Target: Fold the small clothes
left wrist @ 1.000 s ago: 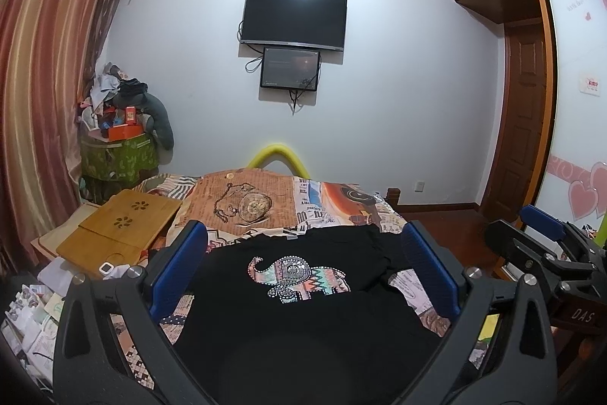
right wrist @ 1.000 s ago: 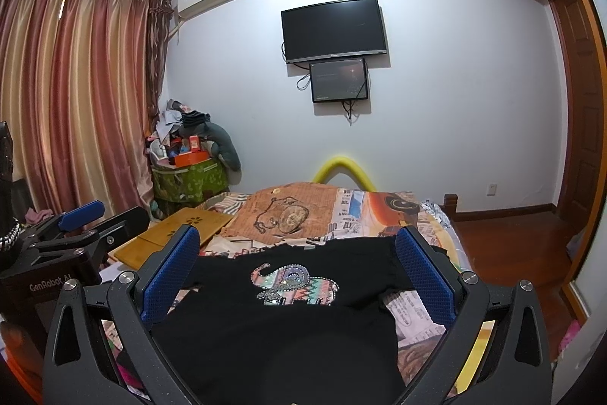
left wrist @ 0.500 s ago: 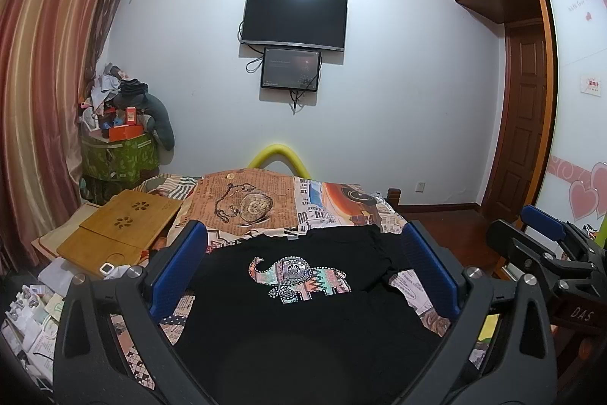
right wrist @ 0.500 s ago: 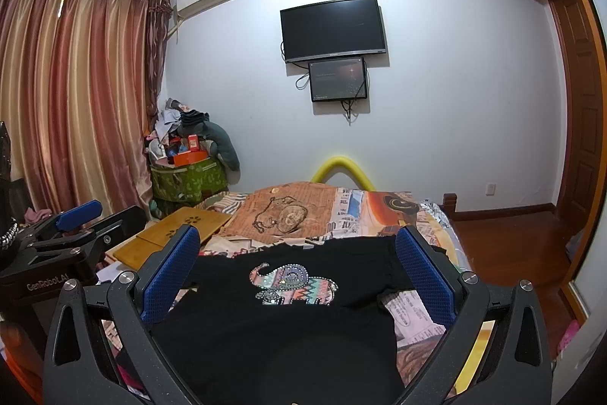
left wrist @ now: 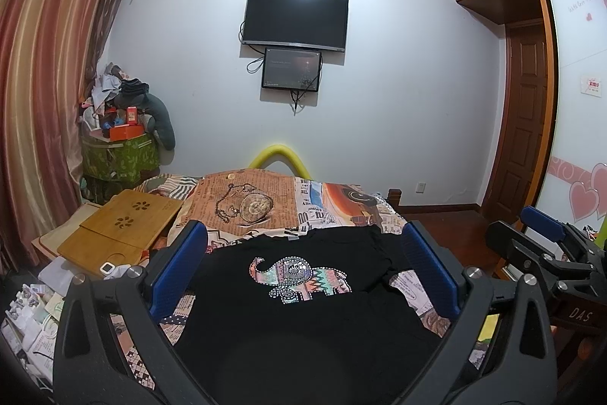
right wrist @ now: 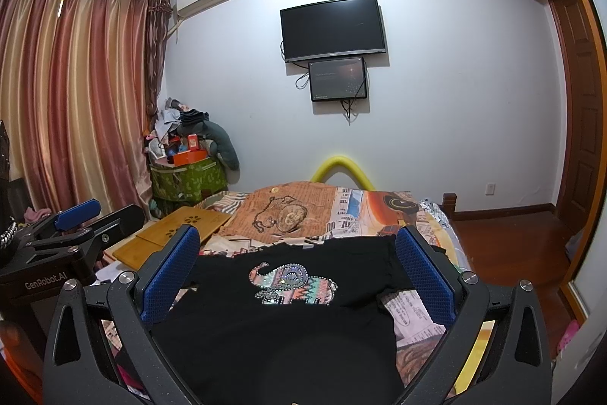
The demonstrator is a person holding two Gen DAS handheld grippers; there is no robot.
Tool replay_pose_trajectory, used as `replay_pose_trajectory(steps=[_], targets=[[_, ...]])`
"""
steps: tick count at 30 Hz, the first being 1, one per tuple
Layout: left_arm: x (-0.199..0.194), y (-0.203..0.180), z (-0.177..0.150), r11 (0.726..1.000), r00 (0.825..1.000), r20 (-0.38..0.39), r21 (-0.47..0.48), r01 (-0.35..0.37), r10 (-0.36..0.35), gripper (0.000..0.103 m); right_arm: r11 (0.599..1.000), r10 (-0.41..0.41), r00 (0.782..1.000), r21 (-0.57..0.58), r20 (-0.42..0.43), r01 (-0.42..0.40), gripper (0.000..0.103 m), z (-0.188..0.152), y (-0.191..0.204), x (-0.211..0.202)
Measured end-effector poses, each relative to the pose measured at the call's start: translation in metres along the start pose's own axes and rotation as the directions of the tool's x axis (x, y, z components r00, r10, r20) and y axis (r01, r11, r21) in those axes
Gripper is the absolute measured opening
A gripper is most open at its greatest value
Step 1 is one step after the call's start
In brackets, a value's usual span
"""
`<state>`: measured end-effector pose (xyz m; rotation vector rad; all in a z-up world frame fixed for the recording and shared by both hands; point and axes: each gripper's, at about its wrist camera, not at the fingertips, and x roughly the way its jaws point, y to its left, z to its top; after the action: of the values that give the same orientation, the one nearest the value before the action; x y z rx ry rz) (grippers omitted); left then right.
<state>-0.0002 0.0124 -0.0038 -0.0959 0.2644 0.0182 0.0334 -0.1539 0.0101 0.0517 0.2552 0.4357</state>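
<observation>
Black T-shirt with a patterned elephant motif [left wrist: 303,295] lies spread flat, print upward, on a bed covered by a newspaper-print sheet [left wrist: 330,207]. Left gripper [left wrist: 303,272] and right gripper [right wrist: 297,272], both with blue-padded fingers, hang above the near hem, jaws spread wide and empty. Wall-mounted black television [left wrist: 295,21] faces the bed.

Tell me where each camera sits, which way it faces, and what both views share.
Left wrist: sits on the left gripper, facing along the bed toward the TV; its own open fingers show, with the right gripper at the right edge.
Right wrist: sits on the right gripper, facing the same way; the left gripper shows at left.
Shared: black shirt with elephant print, bed, TV.
</observation>
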Motion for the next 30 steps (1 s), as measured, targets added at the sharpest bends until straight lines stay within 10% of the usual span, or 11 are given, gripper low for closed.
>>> replay_pose_trajectory(steps=[30], targets=[[0.057,0.029,-0.006,0.997,0.995,-0.069,0.005,-0.074,0.074,0.103,0.999,-0.033,0.997,-0.012,-0.065,0.032,0.103,-0.007,-0.019,0.04]])
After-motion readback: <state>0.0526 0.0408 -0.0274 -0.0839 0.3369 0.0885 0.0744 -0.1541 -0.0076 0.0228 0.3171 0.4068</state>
